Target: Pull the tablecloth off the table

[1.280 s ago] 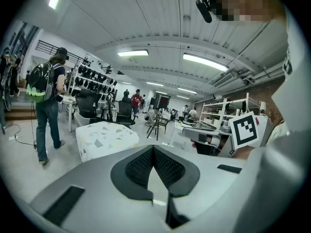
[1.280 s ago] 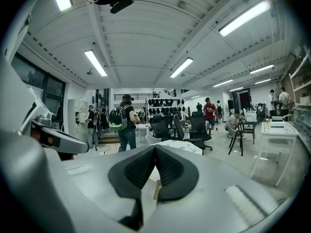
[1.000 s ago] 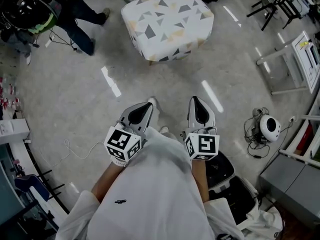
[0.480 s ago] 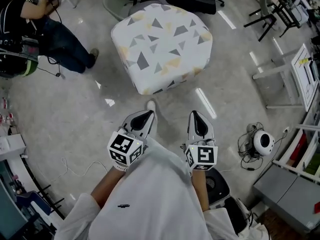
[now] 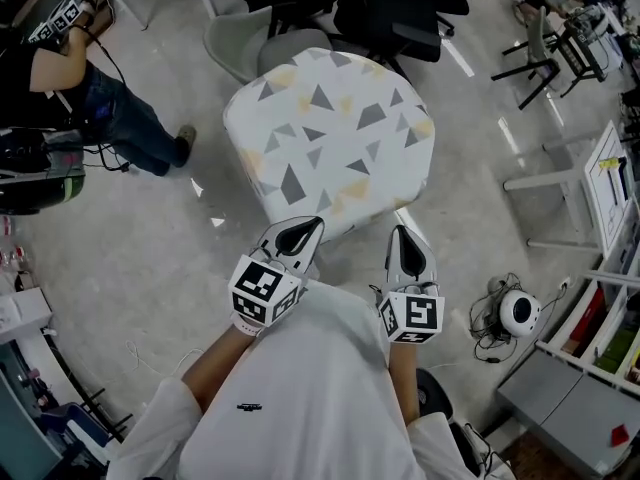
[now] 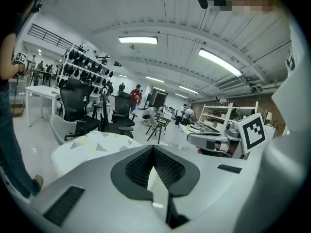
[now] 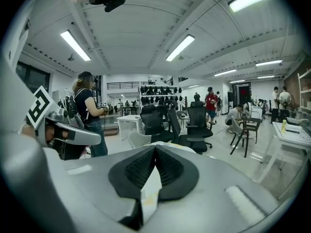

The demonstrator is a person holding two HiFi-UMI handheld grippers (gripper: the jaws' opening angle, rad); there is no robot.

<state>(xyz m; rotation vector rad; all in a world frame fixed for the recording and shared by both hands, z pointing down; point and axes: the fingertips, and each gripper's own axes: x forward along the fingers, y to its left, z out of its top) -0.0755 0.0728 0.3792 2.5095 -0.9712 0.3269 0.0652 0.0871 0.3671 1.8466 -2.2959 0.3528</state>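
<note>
Patterned tablecloth [image 5: 330, 138], left gripper [image 5: 312, 227] and right gripper [image 5: 402, 236] both closed, empty, at its 6 o'clock edge, black chairs [image 5: 400, 13] at 12 o'clock, person [image 5: 105, 118] at 10 o'clock

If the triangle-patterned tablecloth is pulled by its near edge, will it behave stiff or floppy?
Probably floppy: the tablecloth drapes down on every visible side and rounds softly at the corners. Likely light, as it looks thin. With nothing standing on it, it should slide off easily.
</note>
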